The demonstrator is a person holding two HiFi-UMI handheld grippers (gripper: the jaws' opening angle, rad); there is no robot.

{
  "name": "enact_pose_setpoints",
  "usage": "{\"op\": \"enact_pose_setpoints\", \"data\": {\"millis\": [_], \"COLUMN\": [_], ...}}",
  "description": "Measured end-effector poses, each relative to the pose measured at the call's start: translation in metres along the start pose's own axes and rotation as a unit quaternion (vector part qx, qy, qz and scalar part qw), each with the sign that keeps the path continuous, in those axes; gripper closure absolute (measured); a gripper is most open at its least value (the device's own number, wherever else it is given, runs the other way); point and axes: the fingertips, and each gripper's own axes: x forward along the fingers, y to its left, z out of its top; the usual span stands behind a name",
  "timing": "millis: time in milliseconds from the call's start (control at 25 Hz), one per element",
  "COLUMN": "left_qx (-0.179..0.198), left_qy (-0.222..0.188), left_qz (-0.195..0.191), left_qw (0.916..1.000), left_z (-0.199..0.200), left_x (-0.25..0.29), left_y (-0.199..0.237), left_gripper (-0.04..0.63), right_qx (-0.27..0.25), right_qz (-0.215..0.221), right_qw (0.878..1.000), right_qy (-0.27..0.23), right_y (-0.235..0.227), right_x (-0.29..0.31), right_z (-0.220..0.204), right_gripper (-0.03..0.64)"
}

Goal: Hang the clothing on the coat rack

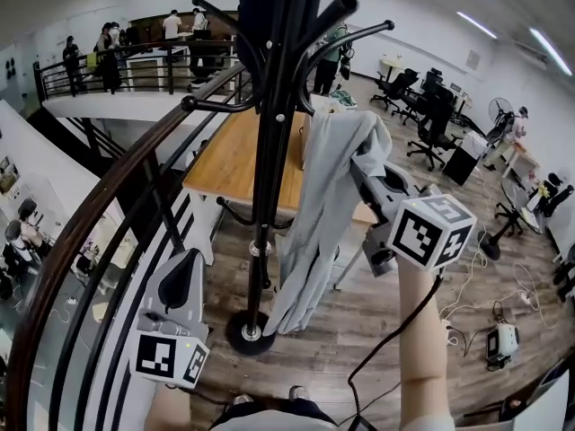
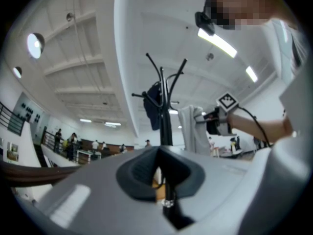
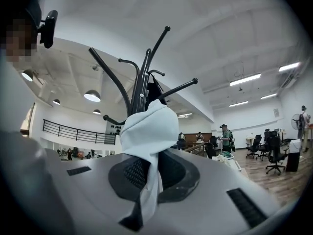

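One dark curved handrail (image 1: 108,205) runs from the lower left of the head view up toward the top centre. A wooden table (image 1: 238,155) stands behind it, in the middle of the frame.

The black coat rack (image 1: 265,196) stands upright at frame centre. Its round base rests on the wood floor and its hooks spread out at the top edge. A dark garment (image 1: 260,7) hangs on the upper hooks.

The light grey clothing (image 1: 319,205) hangs just right of the rack pole. It drapes down from the centre of the frame toward the base. Its upper end is bunched at the jaw tips and sits below the hooks. No view shows it resting on a hook.

The right gripper (image 1: 362,171) is right of centre in the head view. Its own view shows the jaws clamped on a fold of the clothing (image 3: 149,131), with the rack hooks (image 3: 142,82) behind and above it.

The left gripper (image 1: 184,259) is at the lower left, well apart from the clothing. In its own view the pads (image 2: 142,173) stand together with nothing between them.
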Motion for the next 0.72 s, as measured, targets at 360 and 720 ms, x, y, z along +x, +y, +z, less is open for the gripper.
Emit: {"op": "enact_pose_setpoints", "data": {"millis": [360, 720], "left_qx": [0.004, 0.004], "left_qy": [0.009, 0.005], "left_qz": [-0.02, -0.033], "left_qw": [0.9997, 0.9994], "left_z": [-0.003, 0.008], "left_x": [-0.017, -0.016], "left_y": [0.012, 0.002], "left_gripper": [0.586, 0.586], "right_qx": [0.011, -0.007], "right_qz": [-0.037, -0.057], "right_qw": [0.999, 0.997], "right_qy": [-0.032, -0.05], "right_y": [0.012, 0.022], "right_x": [-0.011, -0.046], "right_z": [-0.019, -0.024], "right_gripper": [0.571, 0.508]}}
